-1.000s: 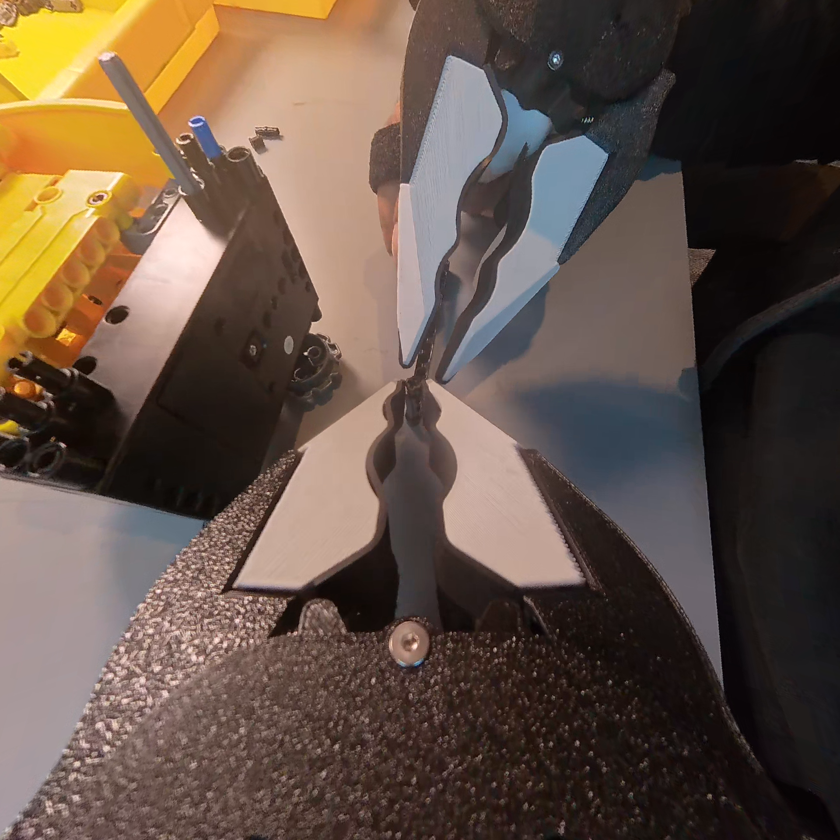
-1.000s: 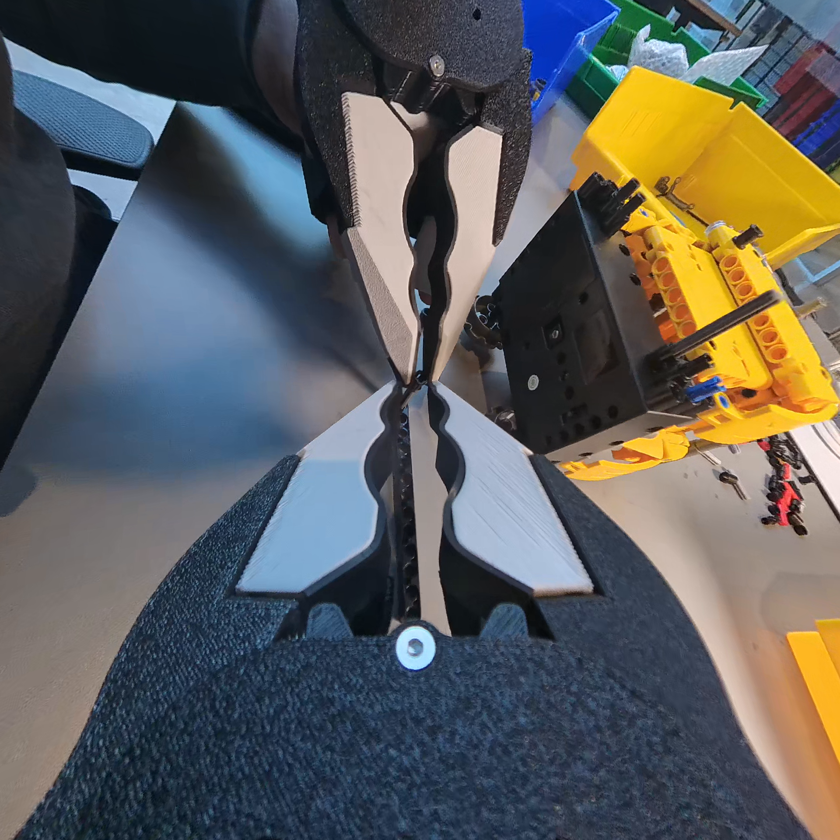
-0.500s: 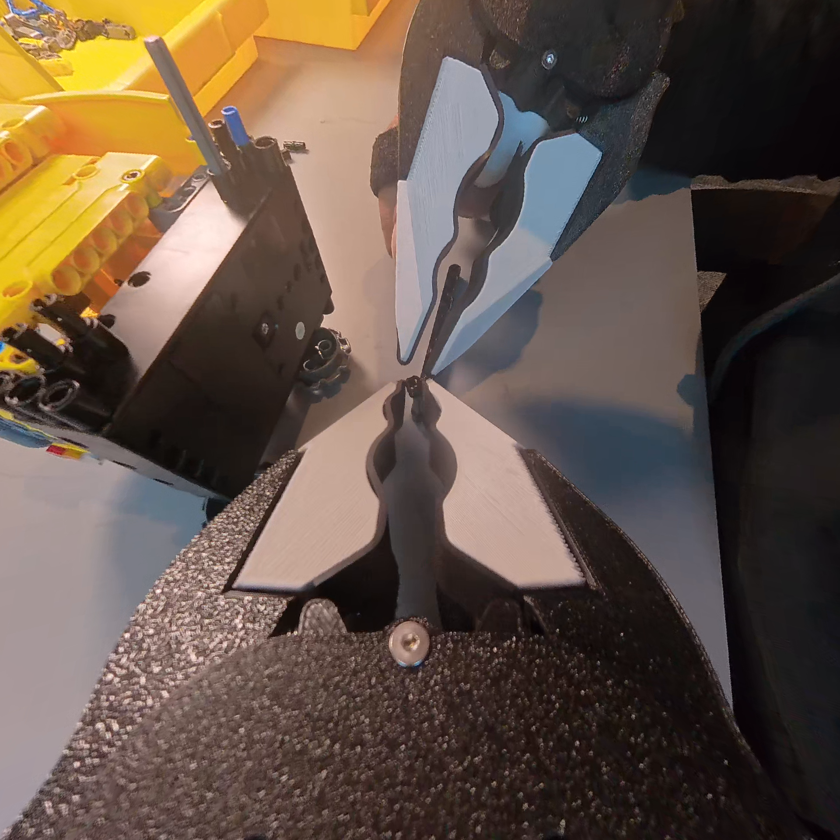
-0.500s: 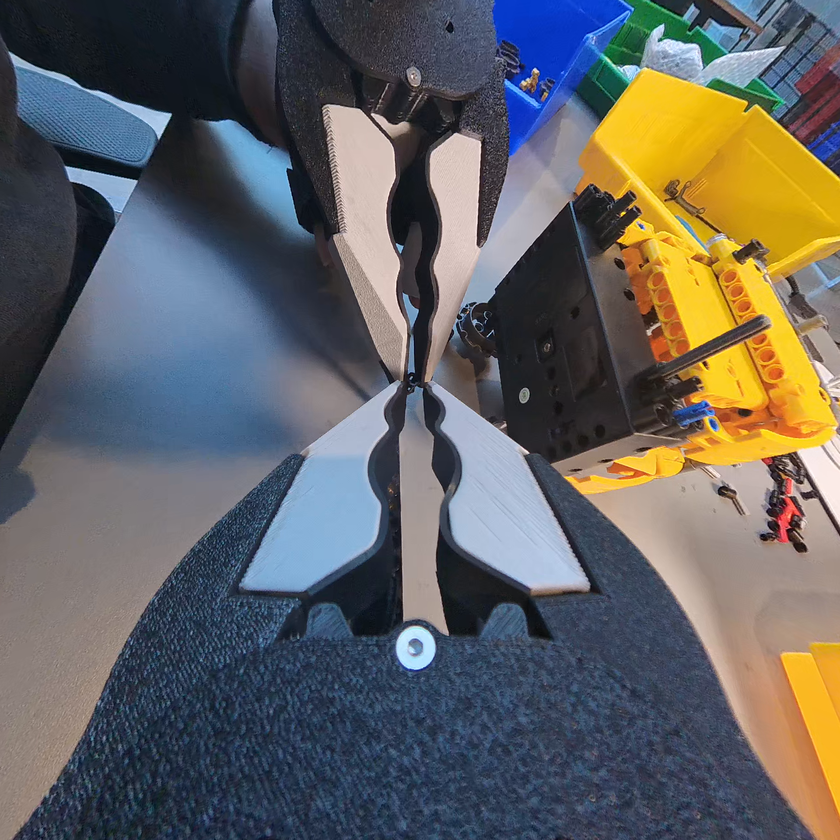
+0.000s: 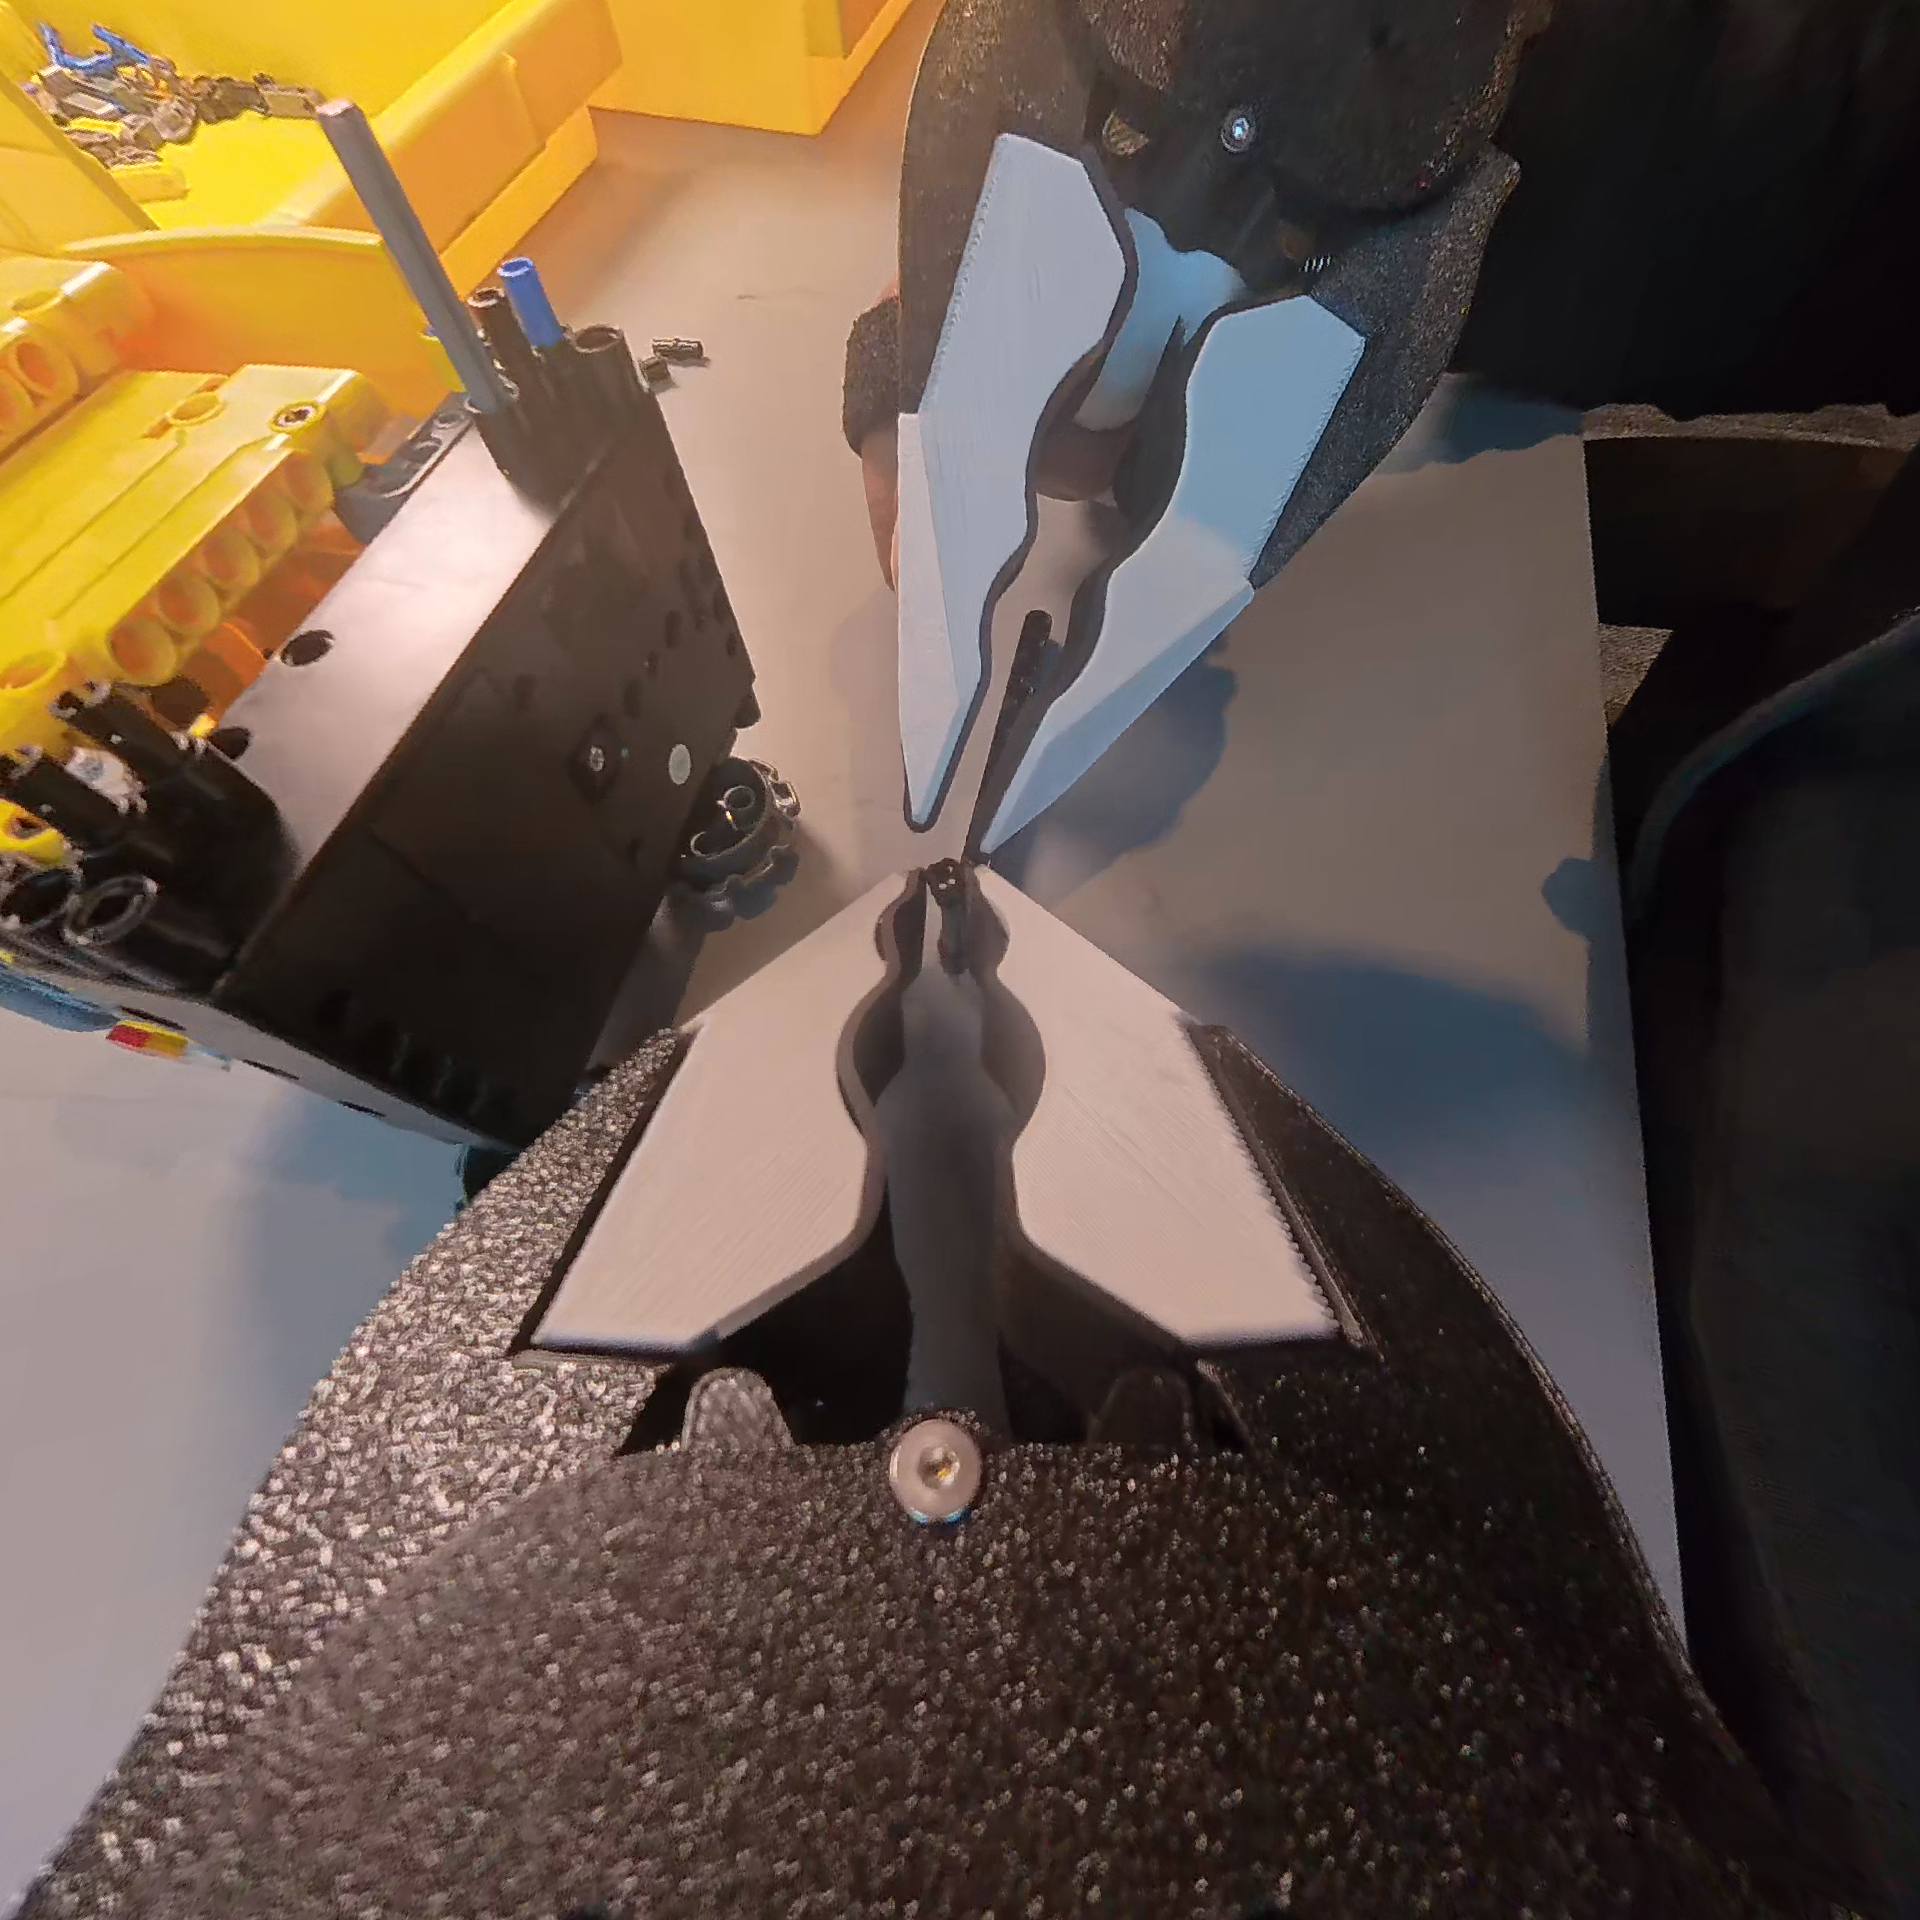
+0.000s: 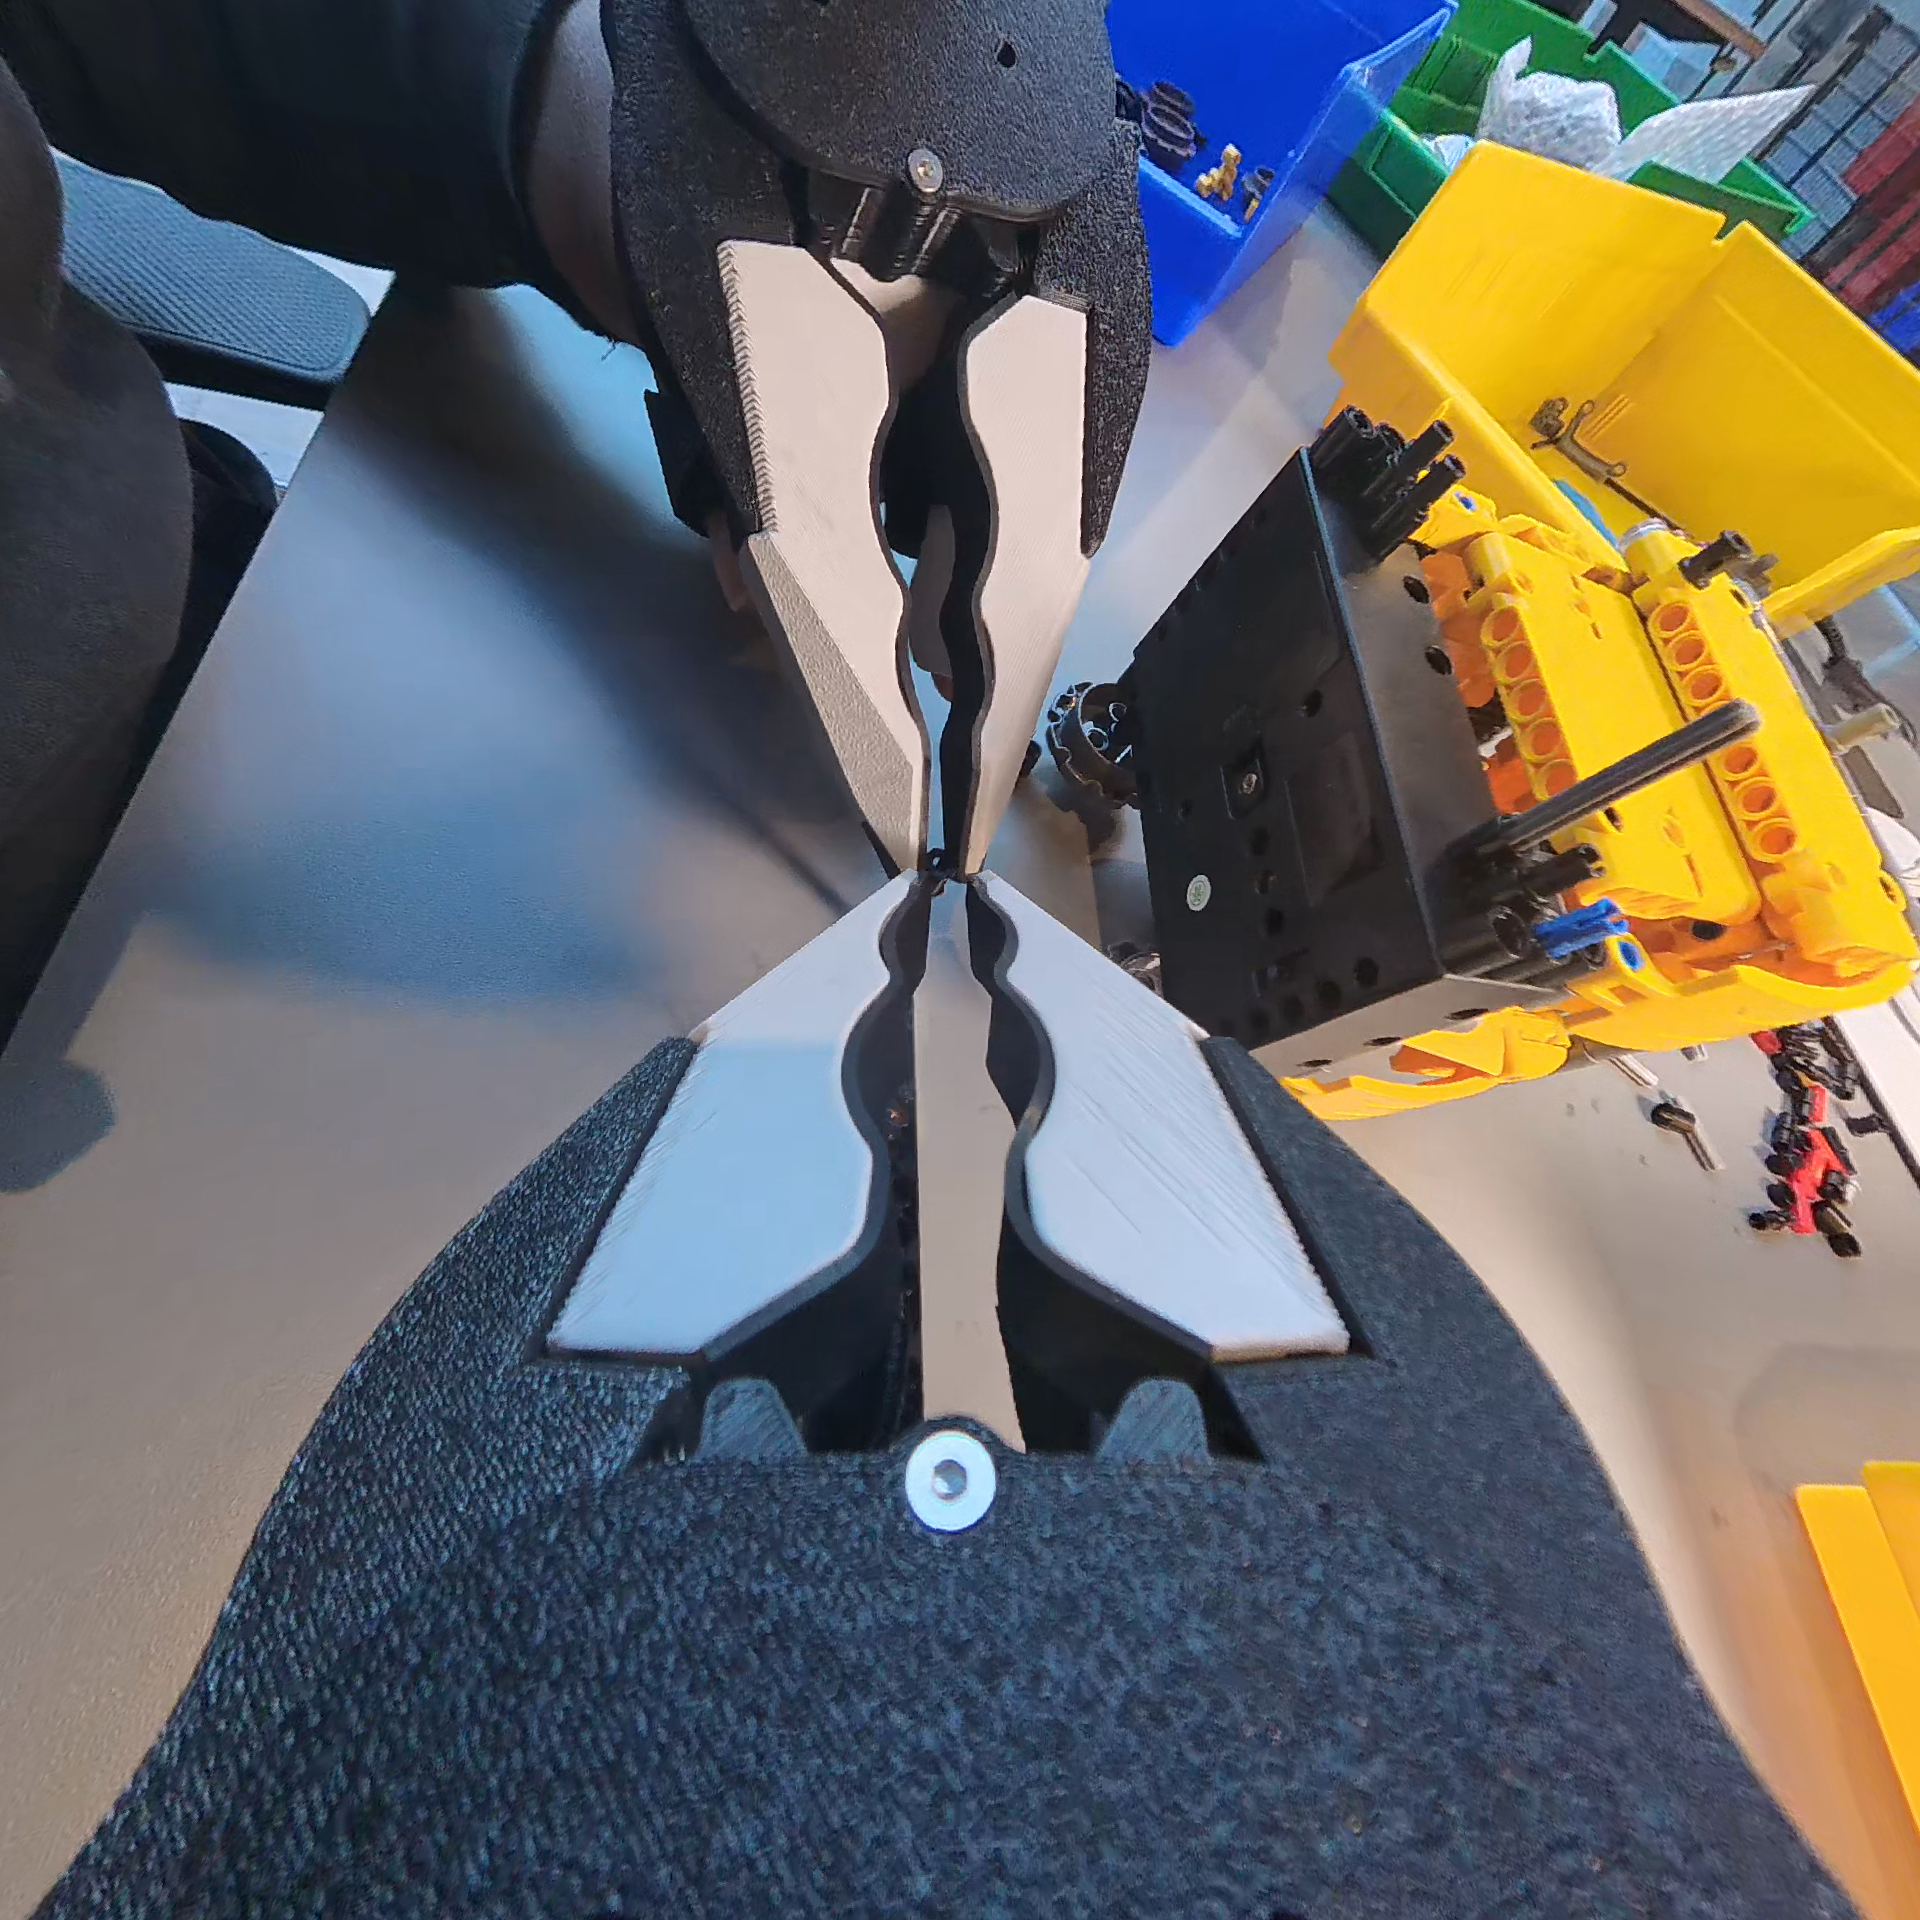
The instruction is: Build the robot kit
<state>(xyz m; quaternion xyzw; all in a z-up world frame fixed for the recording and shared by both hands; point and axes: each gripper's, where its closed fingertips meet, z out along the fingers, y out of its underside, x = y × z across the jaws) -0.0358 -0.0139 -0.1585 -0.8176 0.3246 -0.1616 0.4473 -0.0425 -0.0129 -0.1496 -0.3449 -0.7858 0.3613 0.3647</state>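
My left gripper [image 5: 948, 881] is shut on a small black pin [image 5: 948, 904] that pokes out at its tips. My right gripper [image 6: 943, 883] is shut on a thin black holed beam [image 6: 902, 1195] that lies along the gap between its fingers. The two grippers meet tip to tip above the grey table [image 5: 1299, 831]. In the left wrist view the right gripper [image 5: 954, 831] comes down from above with the beam [image 5: 1023, 696] in it, the beam's end just beside the pin. In the right wrist view the left gripper [image 6: 943, 847] comes down from above.
A black and yellow brick model [image 5: 468, 727] with upright pins and a grey axle lies just left of the tips; it also shows in the right wrist view [image 6: 1299, 831]. A black gear-like part [image 5: 738, 821] lies beside it. Yellow [image 6: 1662, 343], blue [image 6: 1247, 156] and green bins stand behind. Loose small parts [image 6: 1808, 1153] lie at right. Less than 4 cm separates the two grippers' tips.
Both grippers stay tip to tip. The beam sits deeper between the right gripper's fingers than a second ago. The views have drifted a little, so the model sits nearer the middle.
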